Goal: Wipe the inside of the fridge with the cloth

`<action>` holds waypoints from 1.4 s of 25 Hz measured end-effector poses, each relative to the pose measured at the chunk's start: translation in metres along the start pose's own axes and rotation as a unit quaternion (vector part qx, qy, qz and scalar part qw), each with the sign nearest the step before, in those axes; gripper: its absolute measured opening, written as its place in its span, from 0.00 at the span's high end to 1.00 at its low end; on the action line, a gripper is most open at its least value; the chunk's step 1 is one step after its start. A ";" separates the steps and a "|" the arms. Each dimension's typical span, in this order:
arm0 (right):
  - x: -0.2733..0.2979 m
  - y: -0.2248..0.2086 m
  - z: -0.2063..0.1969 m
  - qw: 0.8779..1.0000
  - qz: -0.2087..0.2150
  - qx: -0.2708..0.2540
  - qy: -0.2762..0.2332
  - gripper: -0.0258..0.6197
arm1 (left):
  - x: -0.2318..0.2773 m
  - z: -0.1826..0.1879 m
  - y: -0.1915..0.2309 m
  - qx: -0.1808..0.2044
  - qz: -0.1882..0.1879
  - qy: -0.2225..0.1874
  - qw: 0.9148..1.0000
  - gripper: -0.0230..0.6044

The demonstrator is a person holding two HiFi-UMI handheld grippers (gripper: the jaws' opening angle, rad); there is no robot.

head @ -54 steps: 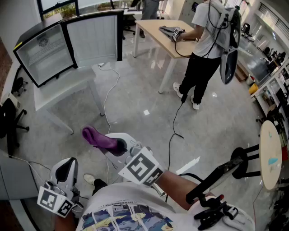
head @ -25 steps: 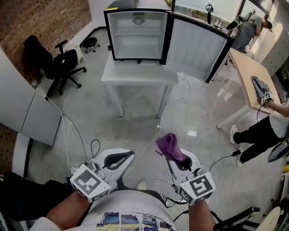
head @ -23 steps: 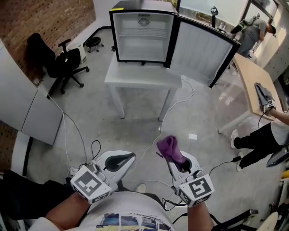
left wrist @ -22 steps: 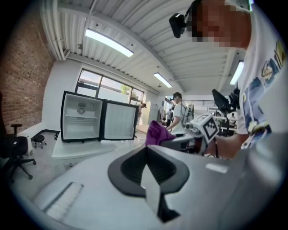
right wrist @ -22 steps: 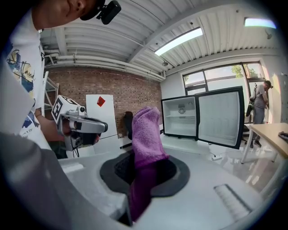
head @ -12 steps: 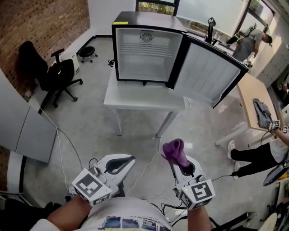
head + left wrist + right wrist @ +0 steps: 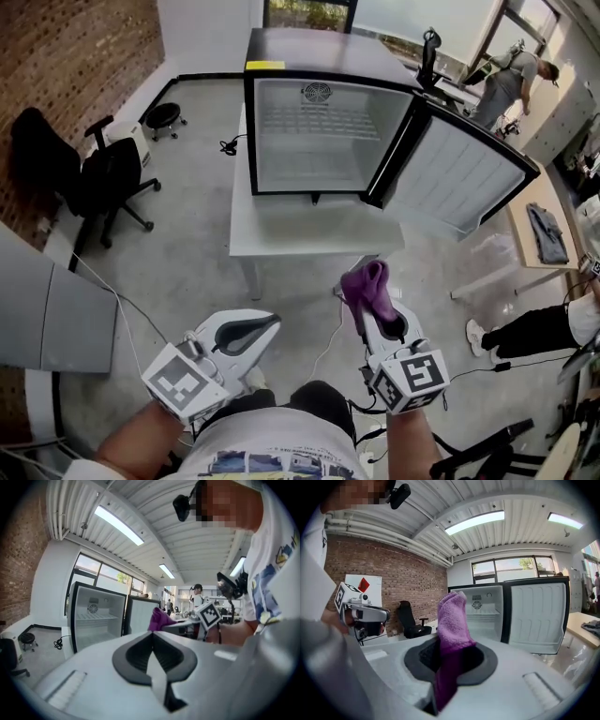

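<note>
Purple cloth (image 7: 367, 286): clamped upright in the jaws of my right gripper (image 7: 362, 307), well short of the fridge (image 7: 319, 141). Fridge: on white desk (image 7: 309, 234), door (image 7: 464, 173) open, inside not yet wiped. Left gripper (image 7: 270, 324): jaws together, nothing held. Risk: the cloth's loose top could snag on the wire shelf (image 7: 323, 120) and pull free

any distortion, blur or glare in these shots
Head view: wide-angle bend, so the fridge edges bow slightly; the light is even, with no hard shadows. Left gripper view: strong fisheye with a dark round border, the ceiling strip lights blow out white, and the left gripper close to the lens looks soft. Right gripper view: same fisheye, but the cloth is sharp.
</note>
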State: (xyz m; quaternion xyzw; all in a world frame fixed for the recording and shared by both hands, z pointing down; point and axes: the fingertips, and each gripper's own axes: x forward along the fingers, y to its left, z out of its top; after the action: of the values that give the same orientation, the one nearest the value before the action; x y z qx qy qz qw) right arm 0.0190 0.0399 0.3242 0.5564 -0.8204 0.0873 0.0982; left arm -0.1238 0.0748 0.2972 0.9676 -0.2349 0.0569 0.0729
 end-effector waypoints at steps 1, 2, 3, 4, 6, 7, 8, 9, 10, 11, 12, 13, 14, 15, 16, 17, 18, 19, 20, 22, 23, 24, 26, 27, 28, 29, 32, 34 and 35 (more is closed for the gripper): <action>0.009 0.001 0.006 1.000 -0.002 -0.002 -0.002 0.88 | -0.002 0.000 0.011 0.007 0.001 -0.001 1.000 0.95; 0.017 0.001 0.010 1.000 -0.003 -0.003 -0.001 0.88 | -0.003 0.001 0.019 0.008 0.003 -0.004 1.000 0.95; 0.024 0.001 0.013 1.000 -0.005 -0.005 0.001 0.88 | -0.003 0.004 0.026 0.001 0.004 -0.009 1.000 0.96; 0.030 -0.001 0.016 1.000 -0.008 -0.007 0.003 0.88 | -0.002 0.008 0.031 -0.008 0.005 -0.015 1.000 0.96; 0.045 -0.011 0.022 1.000 -0.015 -0.011 0.002 0.88 | 0.002 0.009 0.045 -0.008 0.009 -0.017 1.000 0.96; 0.053 -0.018 0.025 1.000 -0.020 -0.012 0.000 0.88 | 0.005 0.009 0.052 -0.004 0.010 -0.015 1.000 0.96; 0.062 -0.027 0.027 1.000 -0.027 -0.011 -0.002 0.88 | 0.009 0.009 0.060 -0.001 0.012 -0.014 1.000 0.96; 0.071 -0.037 0.030 0.999 -0.034 -0.009 -0.004 0.88 | 0.015 0.012 0.067 -0.002 0.013 -0.013 1.000 0.95; 0.081 -0.048 0.032 0.999 -0.042 -0.006 -0.005 0.88 | 0.022 0.014 0.073 -0.002 0.015 -0.012 1.000 0.95; 0.090 -0.059 0.034 0.999 -0.051 -0.003 -0.006 0.88 | 0.028 0.016 0.081 0.000 0.017 -0.011 1.000 0.95; 0.099 -0.071 0.037 0.998 -0.058 0.000 -0.006 0.88 | 0.034 0.018 0.087 0.004 0.019 -0.010 1.000 0.96; 0.108 -0.083 0.041 0.998 -0.065 0.003 -0.007 0.88 | 0.041 0.021 0.093 0.006 0.021 -0.008 1.000 0.95; 0.117 -0.094 0.045 0.997 -0.071 0.005 -0.008 0.88 | 0.048 0.025 0.098 0.006 0.022 -0.007 1.000 0.95; 0.126 -0.105 0.050 0.997 -0.076 0.007 -0.010 0.88 | 0.055 0.028 0.102 0.005 0.021 -0.006 1.000 0.96; 0.134 -0.116 0.056 0.997 -0.081 0.008 -0.014 0.88 | 0.063 0.032 0.106 0.003 0.020 -0.005 1.000 0.95; 0.142 -0.126 0.060 0.996 -0.088 0.008 -0.019 0.88 | 0.071 0.034 0.111 0.002 0.018 -0.003 1.000 0.95; 0.150 -0.136 0.062 0.995 -0.094 0.009 -0.023 0.88 | 0.078 0.034 0.116 0.006 0.016 0.000 1.000 0.95; 0.157 -0.146 0.064 0.994 -0.101 0.011 -0.027 0.88 | 0.086 0.033 0.120 0.011 0.015 0.002 1.000 0.96; 0.163 -0.156 0.065 0.994 -0.106 0.013 -0.030 0.88 | 0.093 0.033 0.124 0.015 0.013 0.003 1.000 0.95; 0.176 -0.173 0.069 0.993 -0.116 0.015 -0.035 0.88 | 0.105 0.034 0.128 0.018 0.011 0.006 1.000 0.95; 0.182 -0.181 0.071 0.992 -0.120 0.016 -0.037 0.88 | 0.110 0.035 0.131 0.019 0.010 0.007 1.000 0.95; 0.188 -0.187 0.073 0.991 -0.126 0.017 -0.039 0.88 | 0.115 0.037 0.134 0.020 0.009 0.007 1.000 0.95; 0.201 -0.199 0.077 0.990 -0.137 0.022 -0.040 0.88 | 0.121 0.041 0.140 0.022 0.009 0.007 1.000 0.95; 0.207 -0.203 0.079 0.989 -0.141 0.024 -0.040 0.88 | 0.124 0.042 0.144 0.022 0.010 0.006 1.000 0.96; 0.214 -0.208 0.080 0.988 -0.145 0.026 -0.040 0.88 | 0.126 0.044 0.147 0.022 0.010 0.004 1.000 0.95; 0.220 -0.212 0.082 0.988 -0.149 0.027 -0.040 0.88 | 0.129 0.045 0.150 0.021 0.011 0.003 1.000 0.95; 0.238 -0.225 0.089 0.986 -0.161 0.029 -0.045 0.88 | 0.135 0.049 0.157 0.022 0.014 0.000 1.000 0.95; 0.248 -0.236 0.094 0.983 -0.175 0.036 -0.050 0.88 | 0.137 0.051 0.162 0.024 0.017 -0.001 1.000 0.95; 0.253 -0.242 0.095 0.981 -0.182 0.042 -0.051 0.88 | 0.137 0.052 0.164 0.024 0.019 -0.002 1.000 0.95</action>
State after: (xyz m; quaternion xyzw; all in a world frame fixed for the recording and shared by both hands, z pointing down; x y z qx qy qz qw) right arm 0.1463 -0.2993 0.3057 0.7034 -0.7053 0.0739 0.0474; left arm -0.0745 -0.1394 0.2849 0.9645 -0.2520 0.0618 0.0481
